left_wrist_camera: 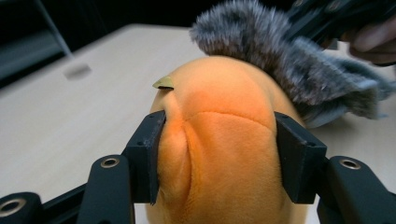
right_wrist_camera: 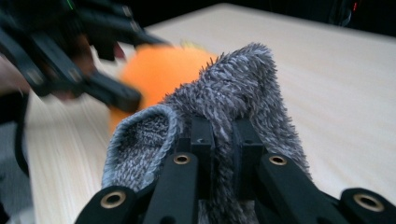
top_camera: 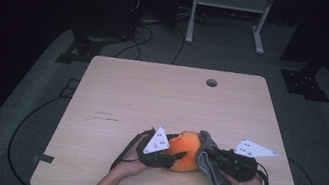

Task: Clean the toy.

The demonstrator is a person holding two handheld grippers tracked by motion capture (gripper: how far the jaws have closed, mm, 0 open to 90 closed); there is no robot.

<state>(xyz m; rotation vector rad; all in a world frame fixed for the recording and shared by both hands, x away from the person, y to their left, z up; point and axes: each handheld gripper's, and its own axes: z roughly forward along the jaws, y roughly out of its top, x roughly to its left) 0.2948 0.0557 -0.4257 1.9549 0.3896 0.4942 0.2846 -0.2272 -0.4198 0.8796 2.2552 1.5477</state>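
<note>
An orange plush toy (top_camera: 186,150) rests on the wooden table (top_camera: 166,98) near its front edge. My left gripper (top_camera: 173,158) is shut on it, its jaws squeezing both sides of the plush toy (left_wrist_camera: 219,140); a small greenish tip sticks out at its top. A grey fuzzy cloth (top_camera: 211,164) lies against the toy's right side. My right gripper (top_camera: 214,159) is shut on the cloth (right_wrist_camera: 233,102), with the fabric pinched in a fold between its jaws (right_wrist_camera: 223,140). The orange plush toy (right_wrist_camera: 163,70) shows blurred behind the cloth.
A round cable hole (top_camera: 211,82) sits near the table's far edge. Beyond the table stand a white frame (top_camera: 229,12) and cables on the grey floor. The table's far half is bare wood.
</note>
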